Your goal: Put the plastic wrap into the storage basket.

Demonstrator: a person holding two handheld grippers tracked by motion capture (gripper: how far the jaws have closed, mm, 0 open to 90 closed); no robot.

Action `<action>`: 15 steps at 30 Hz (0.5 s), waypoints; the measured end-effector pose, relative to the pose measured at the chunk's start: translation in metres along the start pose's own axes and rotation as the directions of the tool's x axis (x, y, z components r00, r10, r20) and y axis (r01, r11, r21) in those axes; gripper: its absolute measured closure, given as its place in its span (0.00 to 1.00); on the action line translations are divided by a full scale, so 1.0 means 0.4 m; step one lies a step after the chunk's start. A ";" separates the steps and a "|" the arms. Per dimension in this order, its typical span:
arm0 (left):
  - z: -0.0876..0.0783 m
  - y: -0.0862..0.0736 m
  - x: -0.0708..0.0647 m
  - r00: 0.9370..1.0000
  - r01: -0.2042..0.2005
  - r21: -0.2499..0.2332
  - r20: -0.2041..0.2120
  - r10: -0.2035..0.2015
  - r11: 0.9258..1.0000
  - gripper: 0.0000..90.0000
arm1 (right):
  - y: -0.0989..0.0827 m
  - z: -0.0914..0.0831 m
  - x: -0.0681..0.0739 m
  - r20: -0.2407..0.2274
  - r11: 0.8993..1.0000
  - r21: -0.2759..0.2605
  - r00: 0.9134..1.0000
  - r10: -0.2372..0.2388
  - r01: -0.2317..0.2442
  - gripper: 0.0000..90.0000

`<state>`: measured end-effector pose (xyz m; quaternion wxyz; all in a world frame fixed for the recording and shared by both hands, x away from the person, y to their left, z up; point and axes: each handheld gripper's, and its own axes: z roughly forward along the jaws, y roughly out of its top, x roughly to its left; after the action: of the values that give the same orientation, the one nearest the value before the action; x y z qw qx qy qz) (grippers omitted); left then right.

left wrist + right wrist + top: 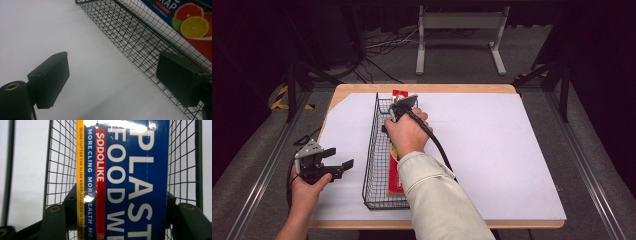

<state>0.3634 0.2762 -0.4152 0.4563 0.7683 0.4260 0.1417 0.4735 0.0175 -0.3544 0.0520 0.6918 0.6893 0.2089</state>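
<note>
A long plastic food wrap box [395,176], blue and red with white lettering [130,180], lies lengthwise inside a black wire basket [371,150]. Its far red end pokes past the basket's far rim. My right gripper [398,111] reaches down into the basket's far half, and its jaws press both long sides of the box [122,205], shut on it. My left gripper [341,157] hovers over the table just left of the basket, open with nothing between its pads [50,80]. The left gripper view shows the basket's mesh wall [130,37] and the box's fruit picture [192,22].
The basket stands on a white sheet [492,145] covering a wooden table [427,88]. Bare sheet stretches wide to the right of the basket and in a narrower strip on its left. Beyond the table are a grey metal stand [459,22] and cables on the floor.
</note>
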 end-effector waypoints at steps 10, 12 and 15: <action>0.002 0.001 -0.003 1.000 -0.004 0.003 0.000 0.004 1.000 0.13 | -0.009 0.034 0.000 0.037 1.000 0.027 0.999 -0.005 0.004 0.44; 0.002 0.001 -0.002 1.000 -0.004 0.003 0.000 0.004 1.000 0.13 | -0.010 0.040 -0.001 0.037 0.999 0.033 0.999 0.000 -0.001 0.44; 0.002 0.000 -0.001 1.000 -0.003 0.004 0.000 0.003 1.000 0.13 | -0.013 0.050 0.000 0.043 0.999 0.038 0.999 -0.001 0.000 0.44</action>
<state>0.3636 0.2754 -0.4154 0.4546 0.7698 0.4251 0.1417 0.4757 0.0221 -0.3743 0.0538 0.6968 0.6920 0.1808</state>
